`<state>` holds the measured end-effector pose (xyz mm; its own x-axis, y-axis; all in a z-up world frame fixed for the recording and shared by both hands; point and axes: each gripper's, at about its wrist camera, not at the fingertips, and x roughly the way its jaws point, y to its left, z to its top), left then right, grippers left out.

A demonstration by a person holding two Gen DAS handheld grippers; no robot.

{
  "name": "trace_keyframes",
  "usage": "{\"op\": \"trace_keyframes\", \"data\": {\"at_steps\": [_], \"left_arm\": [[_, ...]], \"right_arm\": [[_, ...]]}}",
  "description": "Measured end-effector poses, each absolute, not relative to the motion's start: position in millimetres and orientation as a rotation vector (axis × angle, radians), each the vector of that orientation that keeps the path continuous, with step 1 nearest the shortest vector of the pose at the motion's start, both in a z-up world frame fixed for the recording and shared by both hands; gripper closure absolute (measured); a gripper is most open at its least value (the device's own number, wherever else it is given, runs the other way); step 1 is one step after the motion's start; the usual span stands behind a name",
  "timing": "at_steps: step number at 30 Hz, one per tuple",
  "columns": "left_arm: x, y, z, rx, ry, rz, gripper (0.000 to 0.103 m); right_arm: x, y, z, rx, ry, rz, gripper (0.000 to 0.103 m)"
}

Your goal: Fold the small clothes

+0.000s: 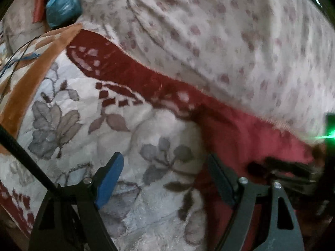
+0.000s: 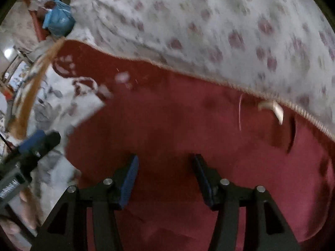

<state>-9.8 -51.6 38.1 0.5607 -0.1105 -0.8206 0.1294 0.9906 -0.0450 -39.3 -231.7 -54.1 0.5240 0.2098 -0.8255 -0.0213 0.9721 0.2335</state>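
Note:
A dark red garment [image 2: 188,129] lies spread on a plush floral blanket [image 1: 83,125]; it also shows in the left wrist view [image 1: 261,138] at the right. A small white tag [image 2: 274,108] sits near its far edge. My right gripper [image 2: 165,175] is open and empty just above the red garment. My left gripper [image 1: 165,173] is open and empty over the blanket, its right finger at the garment's left edge. The left gripper also appears at the left of the right wrist view [image 2: 39,142].
A white bedsheet with pink flower print [image 1: 230,31] covers the far side, also in the right wrist view [image 2: 230,21]. A blue plastic bag [image 1: 62,6] lies far left. The blanket has an orange border [image 1: 27,87]. Thin cables [image 1: 16,60] run at the left.

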Motion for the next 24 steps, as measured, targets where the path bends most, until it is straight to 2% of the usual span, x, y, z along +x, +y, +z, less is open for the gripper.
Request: {"op": "trace_keyframes", "data": {"at_steps": [4,9,17,20,24], "left_arm": [[-5,-49,19,0.074,1.027,-0.06,0.022],[-12,-49,33,0.053,0.981,-0.079,0.022],[-29,-73,61,0.017,0.863,-0.191,0.022],[-35,-84,63,0.032,0.845,-0.235,0.021],[-33,-102,46,0.075,0.908,-0.275,0.015]], "right_arm": [[-54,-238,-40,0.25,0.999,0.148,0.044],[-100,-294,-22,0.243,0.942,-0.033,0.038],[-133,-403,-60,0.316,1.024,-0.383,0.038],[-142,-412,-59,0.353,1.004,-0.377,0.038],[-149,-408,-51,0.327,0.99,-0.363,0.038]]}}
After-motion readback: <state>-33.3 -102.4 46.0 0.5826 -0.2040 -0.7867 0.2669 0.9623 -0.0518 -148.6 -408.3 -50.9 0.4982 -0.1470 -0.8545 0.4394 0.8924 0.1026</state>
